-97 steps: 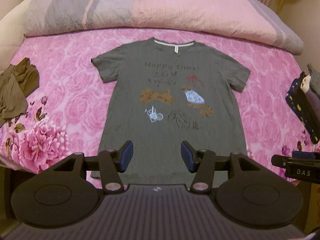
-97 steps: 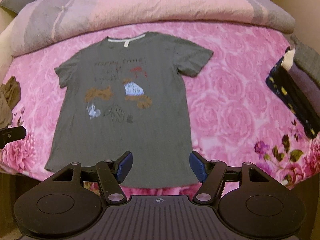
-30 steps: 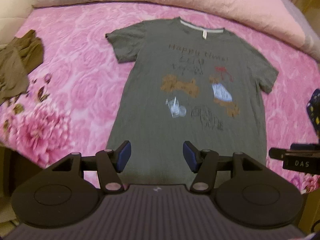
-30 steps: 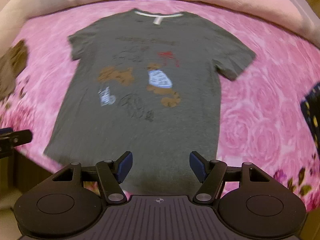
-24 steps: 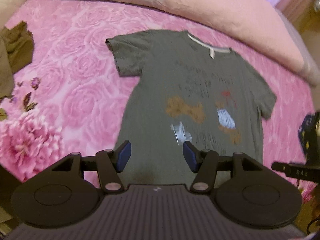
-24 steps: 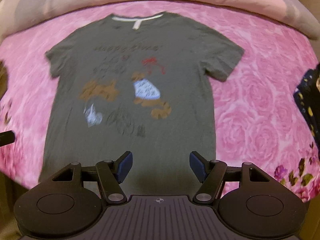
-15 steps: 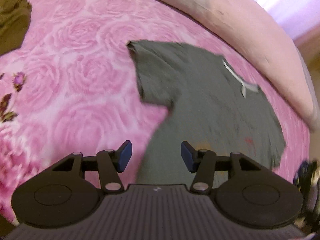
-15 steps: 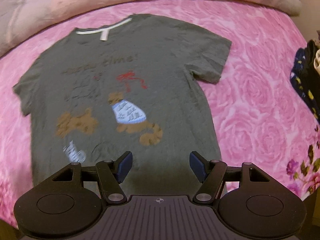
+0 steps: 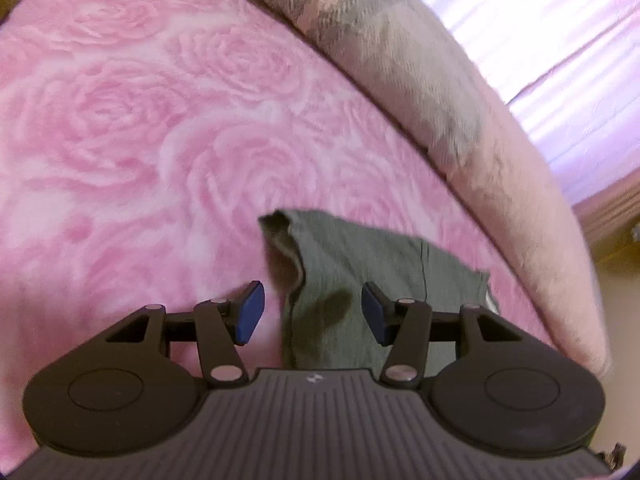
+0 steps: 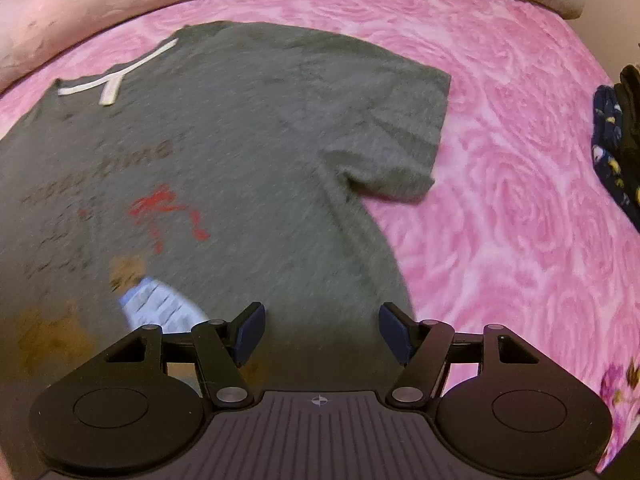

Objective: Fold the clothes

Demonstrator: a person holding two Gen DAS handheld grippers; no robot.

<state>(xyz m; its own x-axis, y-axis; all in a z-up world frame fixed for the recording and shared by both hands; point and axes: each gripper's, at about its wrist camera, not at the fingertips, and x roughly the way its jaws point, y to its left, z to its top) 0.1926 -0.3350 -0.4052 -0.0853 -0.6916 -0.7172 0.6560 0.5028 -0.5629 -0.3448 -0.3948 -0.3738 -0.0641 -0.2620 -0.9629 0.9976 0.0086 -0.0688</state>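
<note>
The bed (image 10: pixel 520 208), covered in a pink rose-print sheet, fills most of both views. A thick pink and grey quilt (image 9: pixel 400 64) runs along its far edge, crossing the upper right of the left wrist frame and the top of the right wrist frame.

The grey T-shirt (image 10: pixel 248 152) lies spread flat on the sheet, print side up — it takes up the left and centre of the right wrist frame, with its white-taped neckline at upper left and one short sleeve (image 10: pixel 400 136) reaching toward centre right. In the left wrist frame only the other sleeve (image 9: pixel 336 272) shows, at lower centre, its hem slightly curled.

At the right edge of the right wrist frame sits a dark patterned cloth (image 10: pixel 612 152), apart from the shirt.

The left hand-held gripper (image 9: pixel 310 312) hangs just above that sleeve, jaws wide apart, holding nothing. The right hand-held gripper (image 10: pixel 322 332) — also spread wide and empty — sits over the shirt's side edge at bottom centre.
</note>
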